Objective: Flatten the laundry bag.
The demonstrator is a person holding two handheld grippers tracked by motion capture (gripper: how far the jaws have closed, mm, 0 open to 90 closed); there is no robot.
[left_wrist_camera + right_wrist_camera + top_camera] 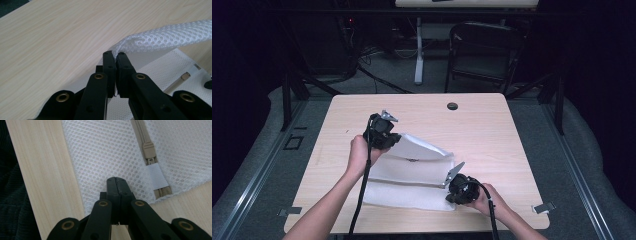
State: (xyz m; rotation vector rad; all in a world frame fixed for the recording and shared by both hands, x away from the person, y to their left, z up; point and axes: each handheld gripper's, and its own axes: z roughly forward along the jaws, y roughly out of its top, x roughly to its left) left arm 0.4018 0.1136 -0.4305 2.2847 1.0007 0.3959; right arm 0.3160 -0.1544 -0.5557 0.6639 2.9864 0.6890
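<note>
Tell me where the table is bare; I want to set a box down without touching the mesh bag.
Bare wood lies between the mesh bag and the table right edge, across the far strip around the round hole, and along the left edge. The near middle is crowded: bag, left gripper, right gripper.

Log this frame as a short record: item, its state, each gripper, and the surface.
item: white mesh bag with a beige zipper
bag state: far edge lifted and folded over, rest lying flat
left gripper: shut on the bag's raised edge, held above the table
right gripper: jaws closed, low over the bag's near corner by the zipper end; grip on the mesh unclear
surface: light wood table, with a dark round hole near its far edge
</note>
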